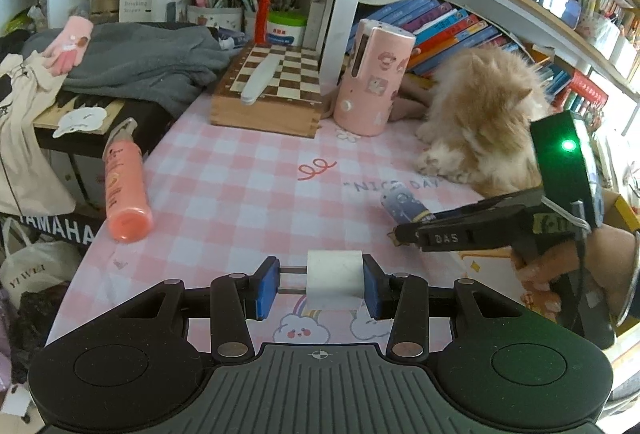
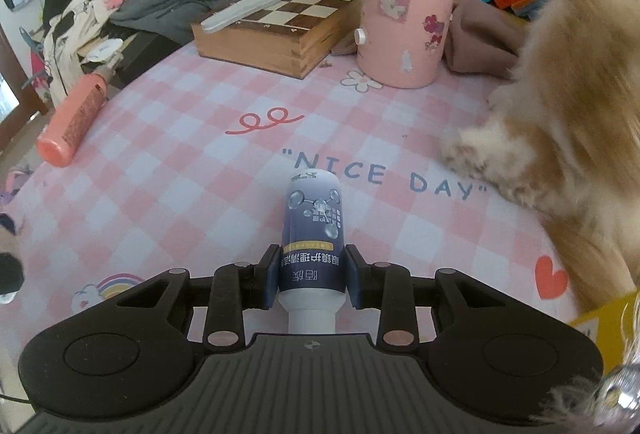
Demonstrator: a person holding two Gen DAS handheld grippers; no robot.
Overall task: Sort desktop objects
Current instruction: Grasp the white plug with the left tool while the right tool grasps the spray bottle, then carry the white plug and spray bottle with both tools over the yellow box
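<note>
Your left gripper (image 1: 320, 284) has its blue pads clamped on a white charger plug (image 1: 335, 279), prongs pointing left, held over the pink checked tablecloth (image 1: 240, 194); your right gripper (image 2: 313, 280) is closed on a small blue-labelled bottle (image 2: 313, 230), cap toward the camera, base pointing at the "NICE DAY" print; farther left an orange bottle (image 1: 126, 188) lies at the cloth's edge; beyond stand a wooden chessboard box (image 1: 272, 90) and a pink cylinder (image 1: 370, 78), with a fluffy cat (image 1: 484, 122) to the right.

Black hand-held gripper (image 1: 320, 284), blue pads (image 1: 267, 288), ribbed base.
</note>
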